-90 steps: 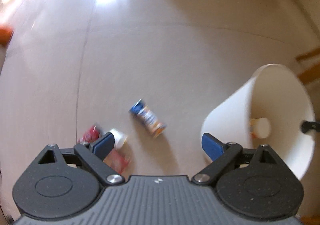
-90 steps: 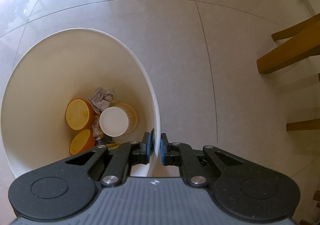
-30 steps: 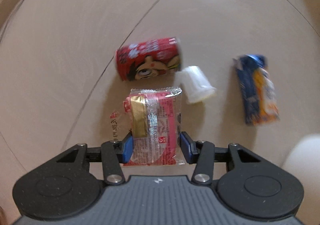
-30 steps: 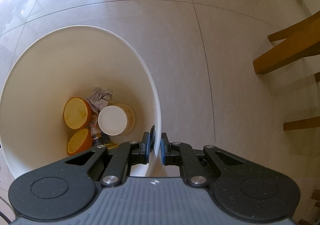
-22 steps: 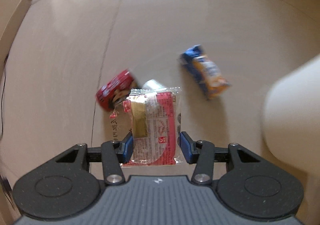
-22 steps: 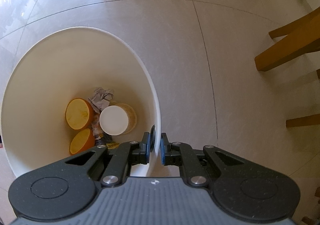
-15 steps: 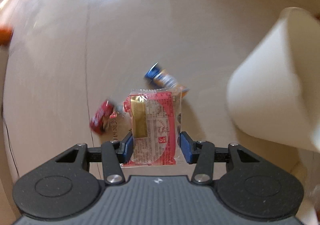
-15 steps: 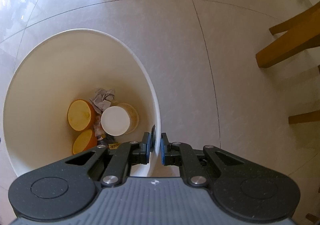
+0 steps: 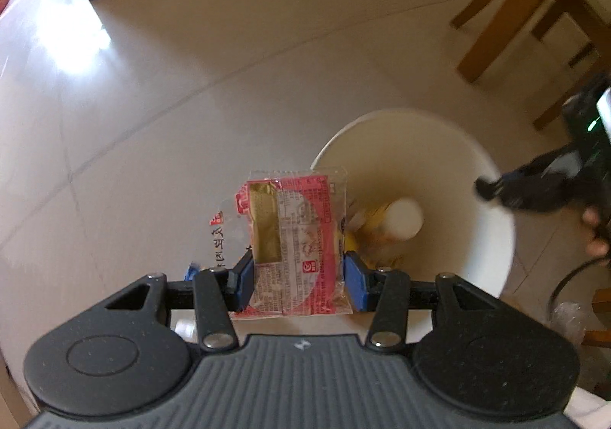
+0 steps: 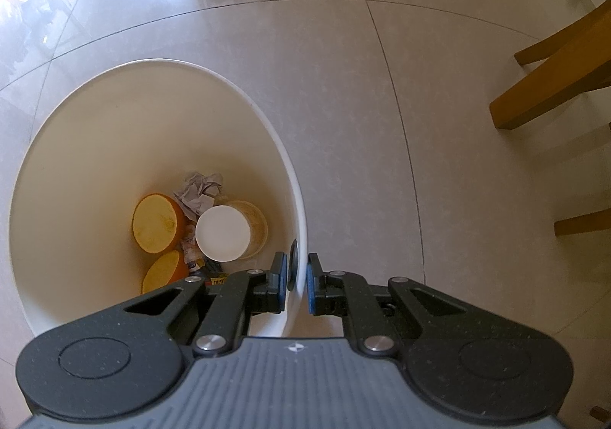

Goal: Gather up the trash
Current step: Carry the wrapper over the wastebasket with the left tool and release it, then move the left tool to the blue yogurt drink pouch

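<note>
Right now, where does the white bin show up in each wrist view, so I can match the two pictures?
Left wrist view: the white bin sits right of centre, seen from above, its left edge partly behind the red snack packet.
Right wrist view: the white bin fills the left half, with the right tool clamped on its rim.
Shared landmark: the round white lid among the trash inside.

A flat red-and-clear plastic snack wrapper (image 9: pixel 296 249) with a gold panel hangs upright above the near rim of a round white plastic trash bin (image 9: pixel 492 177). The bin (image 10: pixel 114 146) stands open on the floor, holding orange halves (image 10: pixel 154 223), crumpled paper (image 10: pixel 198 190) and a white-lidded tub (image 10: pixel 225 234).
</note>
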`<state>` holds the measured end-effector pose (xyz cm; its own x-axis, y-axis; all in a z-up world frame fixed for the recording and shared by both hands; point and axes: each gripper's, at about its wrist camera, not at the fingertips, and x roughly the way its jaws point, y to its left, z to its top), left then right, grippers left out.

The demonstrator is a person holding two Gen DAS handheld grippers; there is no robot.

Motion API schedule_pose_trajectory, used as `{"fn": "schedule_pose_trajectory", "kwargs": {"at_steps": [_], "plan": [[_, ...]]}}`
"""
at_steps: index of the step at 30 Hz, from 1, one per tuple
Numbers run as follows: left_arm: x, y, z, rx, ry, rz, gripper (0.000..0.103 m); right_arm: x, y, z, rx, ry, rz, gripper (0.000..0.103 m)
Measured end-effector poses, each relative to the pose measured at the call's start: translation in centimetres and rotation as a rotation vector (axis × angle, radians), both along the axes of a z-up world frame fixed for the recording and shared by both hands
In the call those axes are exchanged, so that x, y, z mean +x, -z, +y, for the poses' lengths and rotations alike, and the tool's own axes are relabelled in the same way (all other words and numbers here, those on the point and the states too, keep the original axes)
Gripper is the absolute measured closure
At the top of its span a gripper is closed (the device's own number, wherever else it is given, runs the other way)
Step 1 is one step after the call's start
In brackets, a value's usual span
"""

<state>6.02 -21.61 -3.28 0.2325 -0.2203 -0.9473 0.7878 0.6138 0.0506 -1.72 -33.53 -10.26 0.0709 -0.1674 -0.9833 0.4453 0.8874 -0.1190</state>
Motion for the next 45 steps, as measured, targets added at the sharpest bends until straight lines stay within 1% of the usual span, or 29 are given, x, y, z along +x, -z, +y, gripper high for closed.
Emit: {"fn": "schedule_pose_trajectory", "kwargs": {"at_steps": [4,7,9,10,11,12,13,15,18,23,27,30,35,39,45], "plan": [[0.0,-0.6,-2.8,-0.035,0.038,0.011,0.056,-0.1,-0.1,-0.2,0.006,-0.003,-0.004,0.090],[0.0,-0.7,-4.5,-0.044,0.047,0.028,0.056,-0.2,0.0,-0.2,0.008,-0.006,-0.006,0.090],[-0.1,-0.6,-5.0,-0.057,0.045,0.034,0.053,-0.2,0.0,-0.2,0.009,-0.007,-0.007,0.090],[-0.4,-0.6,-5.4,-0.068,0.044,0.035,0.047,-0.3,0.0,-0.2,0.011,-0.006,-0.008,0.090],[-0.3,-0.6,-5.5,-0.076,0.043,0.039,0.027,-0.3,-0.1,-0.3,0.014,-0.003,-0.009,0.090],[-0.4,-0.5,-5.7,-0.085,0.039,0.032,0.013,-0.3,-0.1,-0.4,0.017,0.001,-0.011,0.090],[-0.4,-1.2,-5.6,-0.102,0.033,0.018,0.013,-0.4,-0.1,-0.4,0.019,0.002,-0.013,0.090],[-0.6,-1.3,-5.9,-0.132,0.048,0.013,0.012,-0.4,-0.2,-0.4,0.018,-0.006,-0.015,0.090],[-0.6,-1.3,-5.8,-0.131,0.041,0.017,0.012,-0.4,-0.1,-0.4,0.014,-0.018,-0.010,0.090],[0.1,-0.6,-4.6,-0.098,0.010,0.019,0.012,-0.3,-0.2,0.0,0.010,-0.021,-0.010,0.090],[0.6,0.6,-3.4,-0.074,-0.041,0.028,0.012,-0.2,-0.1,0.0,0.014,-0.024,-0.003,0.090],[0.9,1.0,-2.1,-0.048,-0.073,0.033,0.012,-0.1,-0.1,0.0,0.011,-0.026,-0.005,0.090],[1.1,1.8,-0.5,-0.040,-0.082,0.020,0.012,-0.3,-0.1,0.0,0.012,-0.028,-0.009,0.090],[1.9,2.3,1.8,-0.027,-0.142,0.038,0.012,-0.1,0.0,0.3,0.000,-0.043,0.004,0.090],[2.4,4.0,4.6,0.020,-0.203,0.042,0.012,0.4,0.1,0.0,0.012,0.006,0.027,0.091]]}}
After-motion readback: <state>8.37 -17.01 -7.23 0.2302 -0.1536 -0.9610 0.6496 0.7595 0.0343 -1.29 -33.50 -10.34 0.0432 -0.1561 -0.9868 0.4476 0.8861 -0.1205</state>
